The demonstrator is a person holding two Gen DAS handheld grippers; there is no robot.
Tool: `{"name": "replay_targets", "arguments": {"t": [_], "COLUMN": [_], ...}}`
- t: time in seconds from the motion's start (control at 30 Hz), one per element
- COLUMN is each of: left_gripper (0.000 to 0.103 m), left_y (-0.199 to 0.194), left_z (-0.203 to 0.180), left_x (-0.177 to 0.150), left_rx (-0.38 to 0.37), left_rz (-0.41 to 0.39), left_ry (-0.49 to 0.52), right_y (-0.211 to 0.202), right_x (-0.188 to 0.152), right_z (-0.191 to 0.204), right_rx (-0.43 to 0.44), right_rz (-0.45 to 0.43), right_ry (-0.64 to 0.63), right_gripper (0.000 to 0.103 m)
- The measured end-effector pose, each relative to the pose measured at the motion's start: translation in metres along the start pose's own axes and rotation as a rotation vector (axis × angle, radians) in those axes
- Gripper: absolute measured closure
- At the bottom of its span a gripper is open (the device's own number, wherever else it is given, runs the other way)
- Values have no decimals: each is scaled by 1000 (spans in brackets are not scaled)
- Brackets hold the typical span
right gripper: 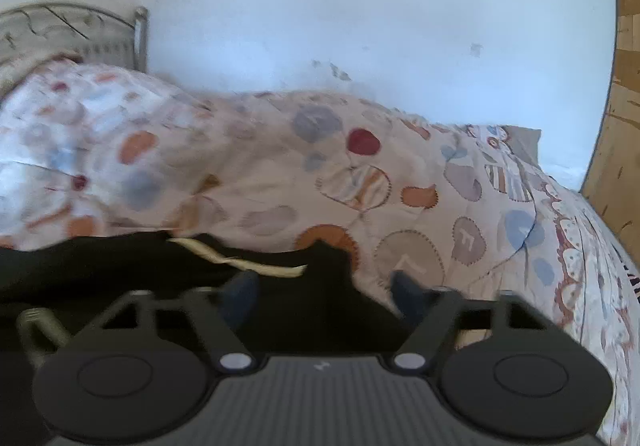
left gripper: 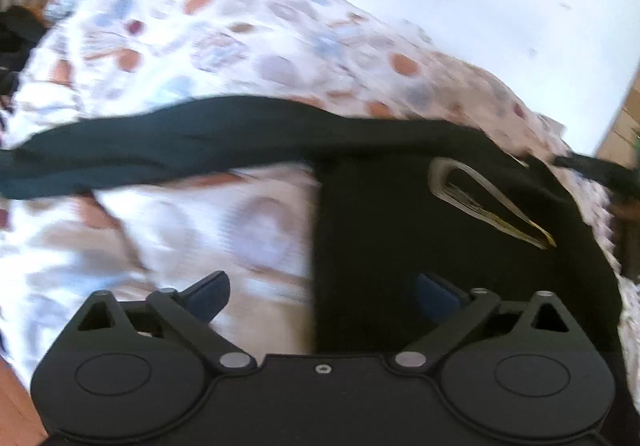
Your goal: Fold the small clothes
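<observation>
Lying loosely folded on the patterned quilt (left gripper: 224,30), the black garment (left gripper: 400,230) could slump apart, since left gripper (left gripper: 320,298) and right gripper (right gripper: 326,296) both gape, released and holding nothing.

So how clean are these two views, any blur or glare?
Left wrist: the quilt and dark garment are motion-smeared, while the left gripper stays sharp. Right wrist: the quilt's left side is blurred, its right side crisper; the wall looks washed out.
</observation>
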State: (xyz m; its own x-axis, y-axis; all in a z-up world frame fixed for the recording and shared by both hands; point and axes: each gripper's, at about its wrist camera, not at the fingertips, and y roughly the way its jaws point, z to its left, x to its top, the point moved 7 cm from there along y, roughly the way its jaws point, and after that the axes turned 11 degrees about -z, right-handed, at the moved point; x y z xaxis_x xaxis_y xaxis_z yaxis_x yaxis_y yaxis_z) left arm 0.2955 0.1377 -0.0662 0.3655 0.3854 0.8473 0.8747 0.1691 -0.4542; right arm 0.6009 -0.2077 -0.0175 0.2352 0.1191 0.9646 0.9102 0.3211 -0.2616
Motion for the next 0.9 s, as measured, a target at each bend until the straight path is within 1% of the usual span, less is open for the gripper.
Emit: {"name": "replay_targets", "arguments": {"t": [0.03, 0.1, 0.23, 0.3, 0.43, 0.57, 0.63, 0.7, 0.73, 0.83, 0.9], "left_gripper": [2, 1, 1, 1, 1, 1, 1, 1, 2, 11, 23], "left_y": [-3, -7, -6, -2, 5, 15, 22, 32, 35, 43, 48], "left_z": [13, 43, 109, 143, 197, 241, 263, 285, 294, 318, 330], "left_x": [3, 8, 17, 24, 42, 54, 57, 60, 61, 65, 66], "left_rx": [29, 90, 197, 242, 300, 325, 345, 369, 380, 425, 454], "left_rz": [-12, -40, -61, -67, -116, -158, -167, -172, -176, -185, -194], "left_ry": [2, -2, -30, -53, -107, -166, -213, -277, -306, -384, -436], "right_y": [-15, -50, -116, -146, -196, -233, -245, -254, -257, -265, -267], "right_x": [0, -4, -21, -31, -60, -92, -106, -117, -122, -132, -136], "right_z": [3, 12, 26, 36, 61, 94, 109, 120, 124, 130, 130], "right_rx": [21, 63, 112, 132, 102, 65, 56, 63, 68, 61, 61], "right_rz": [-11, -30, -29, -27, -11, 12, 28, 52, 63, 88, 107], "right_ry": [17, 60, 162, 179, 157, 111, 121, 162, 178, 217, 241], "right_gripper": [1, 0, 0, 0, 0, 0, 0, 0, 0, 0, 0]}}
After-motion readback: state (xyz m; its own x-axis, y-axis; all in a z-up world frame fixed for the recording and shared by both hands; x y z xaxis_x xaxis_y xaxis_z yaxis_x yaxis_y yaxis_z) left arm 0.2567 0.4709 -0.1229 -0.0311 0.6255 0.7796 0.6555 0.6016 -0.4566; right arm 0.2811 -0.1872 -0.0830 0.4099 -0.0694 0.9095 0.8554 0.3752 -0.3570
